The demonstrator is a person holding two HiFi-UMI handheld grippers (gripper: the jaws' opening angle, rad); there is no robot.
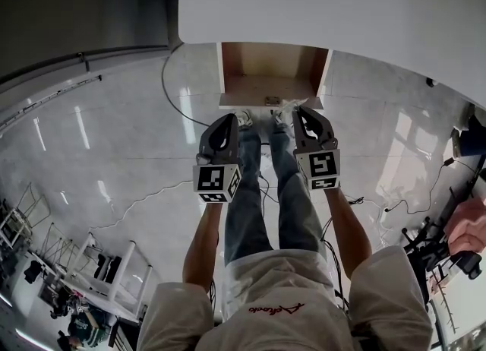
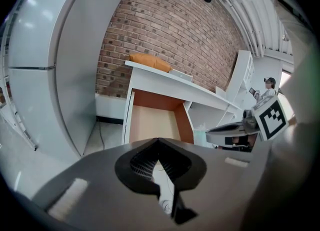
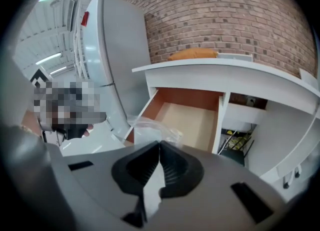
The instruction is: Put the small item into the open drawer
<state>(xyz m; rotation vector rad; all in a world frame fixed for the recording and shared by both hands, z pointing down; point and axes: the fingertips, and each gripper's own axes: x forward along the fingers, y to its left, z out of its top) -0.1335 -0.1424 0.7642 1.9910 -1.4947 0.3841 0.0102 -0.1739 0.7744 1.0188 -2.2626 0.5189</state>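
The open drawer [image 1: 269, 87] juts out of a white desk [image 1: 342, 7], its pale wooden bottom bare; it also shows in the left gripper view [image 2: 150, 122] and the right gripper view [image 3: 192, 120]. My right gripper [image 1: 298, 110] is shut on a small clear plastic bag [image 1: 285, 106], just in front of the drawer's front edge. The bag [image 3: 150, 127] sticks out beyond the closed right gripper [image 3: 160, 144]. My left gripper [image 1: 231, 118] hovers beside it, to the left, with its jaws together and nothing in them [image 2: 159, 141]. The right gripper [image 2: 230, 134] shows at the left gripper view's right.
An orange cushion [image 3: 192, 54] lies on the desk top against a brick wall [image 2: 170, 30]. A tall white cabinet [image 2: 45, 65] stands left of the desk. Cables [image 1: 175, 102] run over the glossy floor. Racks [image 1: 99, 266] stand behind me on the left.
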